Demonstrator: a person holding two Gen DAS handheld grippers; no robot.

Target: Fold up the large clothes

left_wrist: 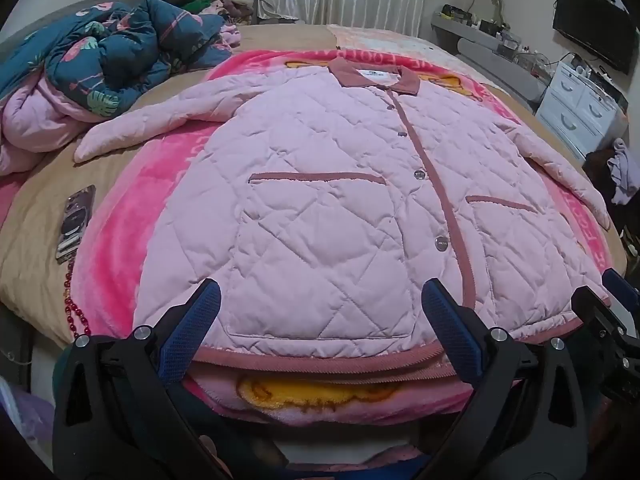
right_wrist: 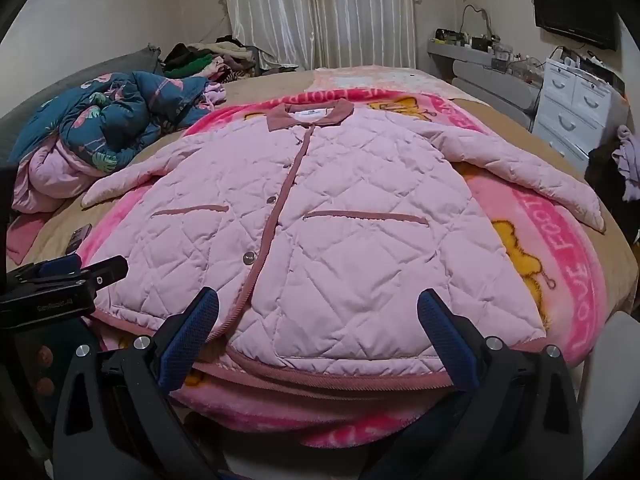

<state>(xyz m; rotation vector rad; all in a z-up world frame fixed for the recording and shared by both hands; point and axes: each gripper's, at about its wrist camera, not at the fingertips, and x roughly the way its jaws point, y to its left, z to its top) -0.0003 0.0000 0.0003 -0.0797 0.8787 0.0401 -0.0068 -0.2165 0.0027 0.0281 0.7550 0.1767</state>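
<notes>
A pink quilted jacket (left_wrist: pixel 320 208) (right_wrist: pixel 320 232) with a dusty-rose collar lies flat, front up and buttoned, on a pink blanket (left_wrist: pixel 132 240) (right_wrist: pixel 560 248) on the bed, sleeves spread to both sides. My left gripper (left_wrist: pixel 320 292) hovers open over the hem's left half, nothing between its blue pads. Over the hem's right half my right gripper (right_wrist: pixel 318 300) stands open too, also holding nothing. Each gripper shows at the edge of the other's view: the right gripper (left_wrist: pixel 608 300), the left gripper (right_wrist: pixel 72 272).
A blue flamingo-print quilt (left_wrist: pixel 120 52) (right_wrist: pixel 120 116) is bunched at the bed's far left. A phone (left_wrist: pixel 76 220) and red beads (left_wrist: pixel 72 304) lie left of the blanket. White drawers (left_wrist: pixel 580 108) (right_wrist: pixel 576 108), a wall-mounted TV (left_wrist: pixel 592 28) and a cluttered shelf stand to the right.
</notes>
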